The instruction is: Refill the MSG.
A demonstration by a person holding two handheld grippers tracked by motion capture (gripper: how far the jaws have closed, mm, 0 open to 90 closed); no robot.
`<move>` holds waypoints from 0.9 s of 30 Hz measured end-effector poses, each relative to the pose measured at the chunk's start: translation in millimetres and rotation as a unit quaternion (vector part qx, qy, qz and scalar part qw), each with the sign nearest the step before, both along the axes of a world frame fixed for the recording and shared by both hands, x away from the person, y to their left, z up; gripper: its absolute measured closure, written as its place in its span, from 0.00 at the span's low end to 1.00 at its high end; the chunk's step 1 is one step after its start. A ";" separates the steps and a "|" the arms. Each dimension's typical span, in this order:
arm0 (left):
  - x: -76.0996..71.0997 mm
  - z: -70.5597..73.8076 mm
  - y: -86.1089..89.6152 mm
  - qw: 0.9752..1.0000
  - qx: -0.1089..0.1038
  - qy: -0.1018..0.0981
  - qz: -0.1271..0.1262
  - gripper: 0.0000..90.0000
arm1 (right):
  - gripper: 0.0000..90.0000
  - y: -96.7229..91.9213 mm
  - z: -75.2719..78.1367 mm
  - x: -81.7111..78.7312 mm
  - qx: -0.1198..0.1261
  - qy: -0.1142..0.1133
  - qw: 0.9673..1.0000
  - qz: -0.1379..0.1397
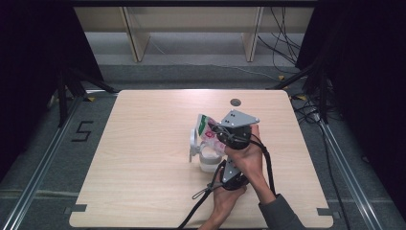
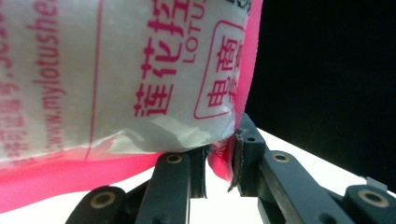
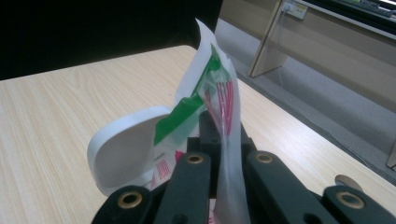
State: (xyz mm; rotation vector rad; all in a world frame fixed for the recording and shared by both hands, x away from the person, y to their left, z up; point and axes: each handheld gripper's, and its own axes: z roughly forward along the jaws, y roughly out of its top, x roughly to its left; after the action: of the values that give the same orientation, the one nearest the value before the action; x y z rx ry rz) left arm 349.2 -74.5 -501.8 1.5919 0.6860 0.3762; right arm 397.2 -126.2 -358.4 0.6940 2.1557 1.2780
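Wooden table [image 1: 143,158] bore a white holder [image 1: 207,160]. Both grippers clamped one plastic bag [image 1: 207,127] above it: right gripper [image 3: 219,140] pinched the top film, left gripper [image 2: 219,163] the pink seam, apparently to hold the bag taut over the holder.

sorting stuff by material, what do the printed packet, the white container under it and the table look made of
Printed packet: thin plastic film, slightly glossy; it creases and light passes through. White container: probably hard plastic, smooth matte, with a rounded moulded rim. Table: pale wood-grain top, likely laminate; the grain looks very even.
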 end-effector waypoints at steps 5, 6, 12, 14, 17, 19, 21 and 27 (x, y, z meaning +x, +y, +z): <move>-1.2 -0.1 -0.2 1.000 0.006 0.001 0.002 0.86 | 1.00 -0.7 0.4 -0.7 0.001 0.007 1.000 -0.003; -0.9 -0.2 -0.1 1.000 0.007 0.003 0.003 0.86 | 1.00 -0.9 -0.1 0.2 0.001 0.005 1.000 -0.001; 0.4 -0.2 0.4 1.000 0.001 -0.001 -0.002 0.86 | 1.00 -1.0 0.5 -1.1 0.009 0.024 1.000 -0.002; 0.5 -0.3 0.0 1.000 0.000 -0.001 -0.002 0.86 | 1.00 -0.3 -0.1 -0.2 0.005 0.016 1.000 0.002; 0.3 -0.4 0.1 1.000 0.002 -0.001 -0.002 0.86 | 1.00 -1.3 0.3 -0.2 0.005 0.019 1.000 0.000; -0.4 0.5 0.0 1.000 0.008 -0.001 0.002 0.86 | 1.00 -1.8 0.3 1.3 0.007 0.008 1.000 -0.001; -0.5 0.4 -0.2 1.000 0.010 -0.002 0.002 0.86 | 1.00 -2.1 0.6 1.4 0.007 0.008 1.000 -0.002; 0.0 0.5 -0.5 1.000 0.003 -0.005 -0.003 0.86 | 1.00 -2.8 2.2 0.7 0.008 0.016 1.000 -0.005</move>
State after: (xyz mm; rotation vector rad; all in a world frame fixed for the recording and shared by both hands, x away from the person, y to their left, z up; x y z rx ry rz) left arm 349.2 -75.0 -501.3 1.5967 0.6722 0.3828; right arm 397.9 -129.0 -356.2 0.7351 2.1675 1.2878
